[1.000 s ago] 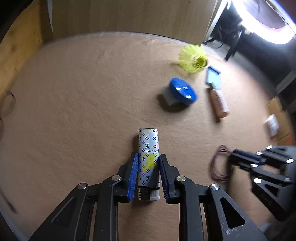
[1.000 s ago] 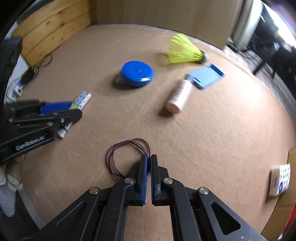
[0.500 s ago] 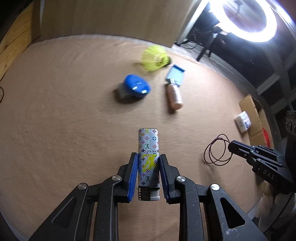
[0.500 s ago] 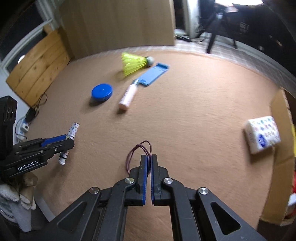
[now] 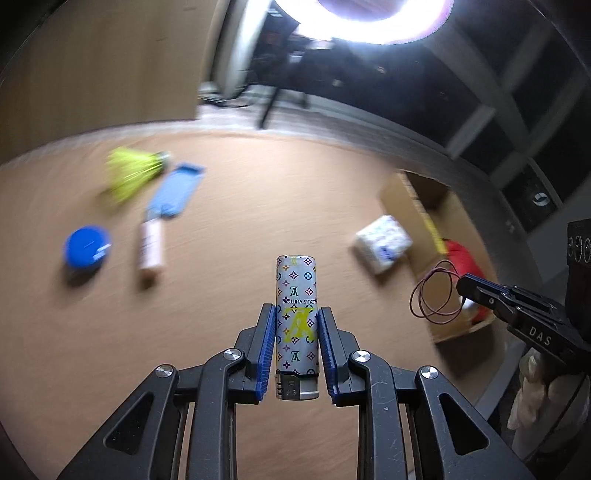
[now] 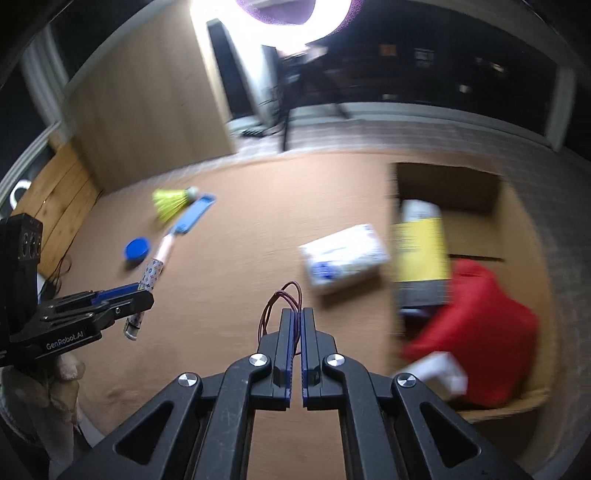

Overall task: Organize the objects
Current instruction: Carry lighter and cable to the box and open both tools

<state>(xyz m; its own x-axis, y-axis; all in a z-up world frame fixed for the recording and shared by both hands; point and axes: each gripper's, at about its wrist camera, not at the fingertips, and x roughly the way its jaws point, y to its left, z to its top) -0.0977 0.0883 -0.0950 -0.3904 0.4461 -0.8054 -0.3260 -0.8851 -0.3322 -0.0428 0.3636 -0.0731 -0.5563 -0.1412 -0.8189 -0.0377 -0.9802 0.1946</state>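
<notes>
Aloft, left gripper [image 5: 295,325] clamping "LOUIS VUITTON" lighter [image 5: 296,317], right gripper [image 6: 296,325] pinching hair tie [image 6: 282,299]

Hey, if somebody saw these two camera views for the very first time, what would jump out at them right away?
Probably the patterned lighter gripped in the left gripper, dead centre in the left wrist view, and the thin maroon hair tie pinched in the right gripper. Next, the glaring ring light overhead, then the red cloth spilling from the cardboard box at the right of the brown table.
</notes>
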